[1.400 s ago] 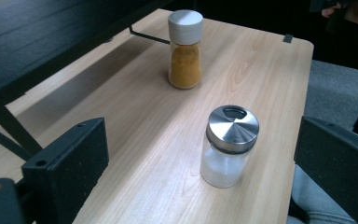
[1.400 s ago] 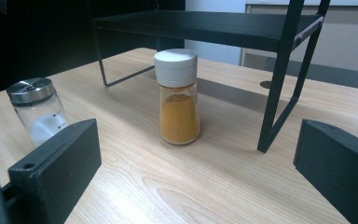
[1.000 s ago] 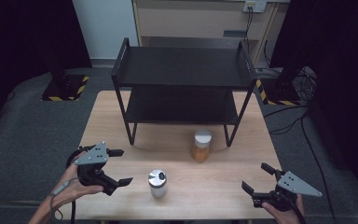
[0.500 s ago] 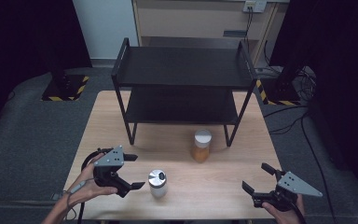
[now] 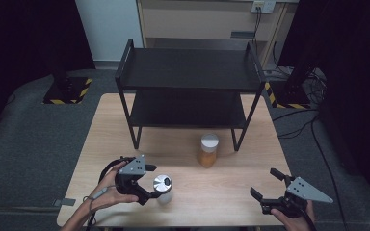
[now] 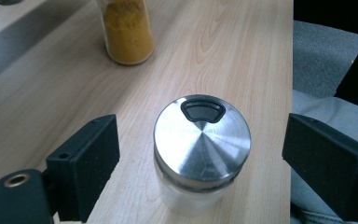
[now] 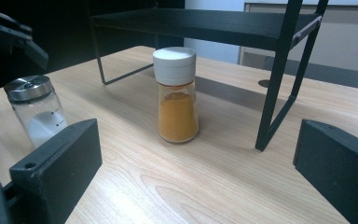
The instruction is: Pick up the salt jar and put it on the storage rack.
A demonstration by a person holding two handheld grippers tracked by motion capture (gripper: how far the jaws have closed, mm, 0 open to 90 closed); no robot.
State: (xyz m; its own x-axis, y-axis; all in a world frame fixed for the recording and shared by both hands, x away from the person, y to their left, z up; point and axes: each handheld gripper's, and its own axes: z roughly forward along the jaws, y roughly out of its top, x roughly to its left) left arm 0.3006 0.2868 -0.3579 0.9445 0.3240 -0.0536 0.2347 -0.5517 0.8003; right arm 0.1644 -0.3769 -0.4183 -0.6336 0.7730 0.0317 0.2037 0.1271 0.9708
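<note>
Landmark: black two-tier rack [image 5: 188, 91] standing at the far middle of the wooden table [image 5: 231, 192]; all places below are given from it.
Metal-lidded jar [image 5: 163, 188]: clear glass, brushed silver lid with a small dark flap, some white contents at the bottom. Upright on the table, well in front of the rack's left front leg, near the table's near edge.
Left gripper [image 5: 150, 185]: in the person's left hand [image 5: 108, 190], in front of the rack on its left side. Jaws apart, one on each side of the metal-lidded jar; they have just been closing in on it. In the left gripper view a gap shows between each pad and the lid, so no grip yet.
Orange spice jar [image 5: 207, 150]: white cap, orange powder inside, upright. Just in front of the rack, near its right front leg, well apart from the metal-lidded jar.
Right gripper [image 5: 267, 185]: low over the table's near right corner, well in front of the rack's right end. Jaws spread wide, nothing between them. In the right gripper view it faces the orange spice jar from a distance.
</note>
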